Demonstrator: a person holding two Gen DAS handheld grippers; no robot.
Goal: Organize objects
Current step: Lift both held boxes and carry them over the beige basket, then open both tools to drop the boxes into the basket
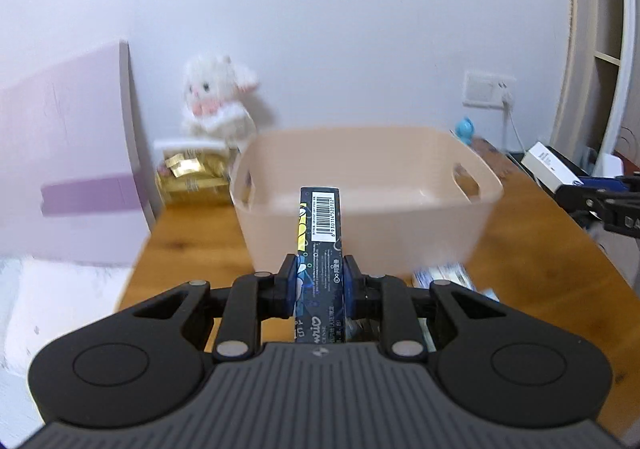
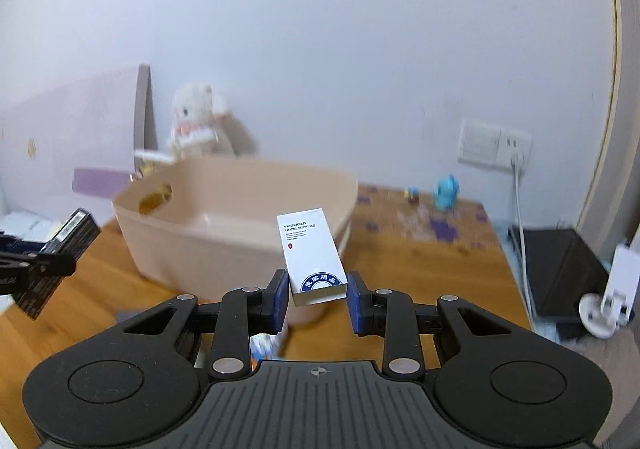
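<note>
A beige plastic basket [image 1: 372, 209] with cut-out handles stands on the wooden desk; it also shows in the right wrist view [image 2: 224, 225]. My left gripper [image 1: 319, 285] is shut on a long dark box with a barcode [image 1: 320, 245], held just in front of the basket; the same box shows at the left edge of the right wrist view [image 2: 60, 249]. My right gripper [image 2: 318, 299] holds a white box printed "Preferred Hotel Supplies" [image 2: 314, 253] near the basket's right front corner. A small gap shows by its right pad.
A white plush toy [image 1: 218, 97] and a gold gift box [image 1: 192, 177] sit behind the basket by a pink panel [image 1: 68, 153]. Blue-white packets [image 1: 444, 275] lie on the desk [image 1: 192, 233]. A blue figurine [image 2: 446, 191], black box [image 2: 560, 269] and white stand [image 2: 608, 305] are at right.
</note>
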